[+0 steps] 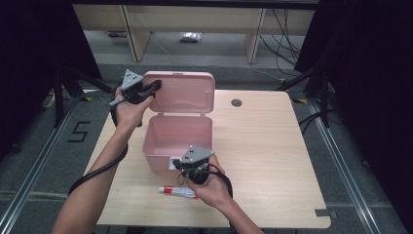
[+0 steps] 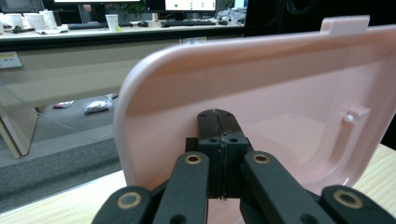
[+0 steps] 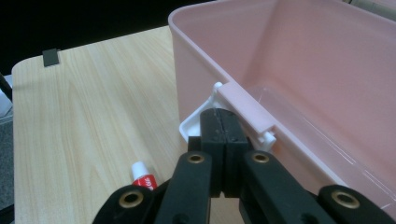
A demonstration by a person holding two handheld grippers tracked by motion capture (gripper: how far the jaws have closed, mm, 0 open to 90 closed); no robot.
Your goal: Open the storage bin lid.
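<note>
Centrally, the left gripper (image 1: 155, 87), jaws closed, presses the raised lid (image 1: 182, 92) at upper left; the right gripper (image 1: 181, 164), closed, braces the box (image 1: 178, 141) below.

Overhead lighting is even and moderately bright on the table (image 1: 272, 146); the surroundings fall into deep black. Shadows are soft. In both gripper views, the near black jaws are slightly soft-focused, and the pink lid (image 2: 280, 88) shows mild glare.
</note>
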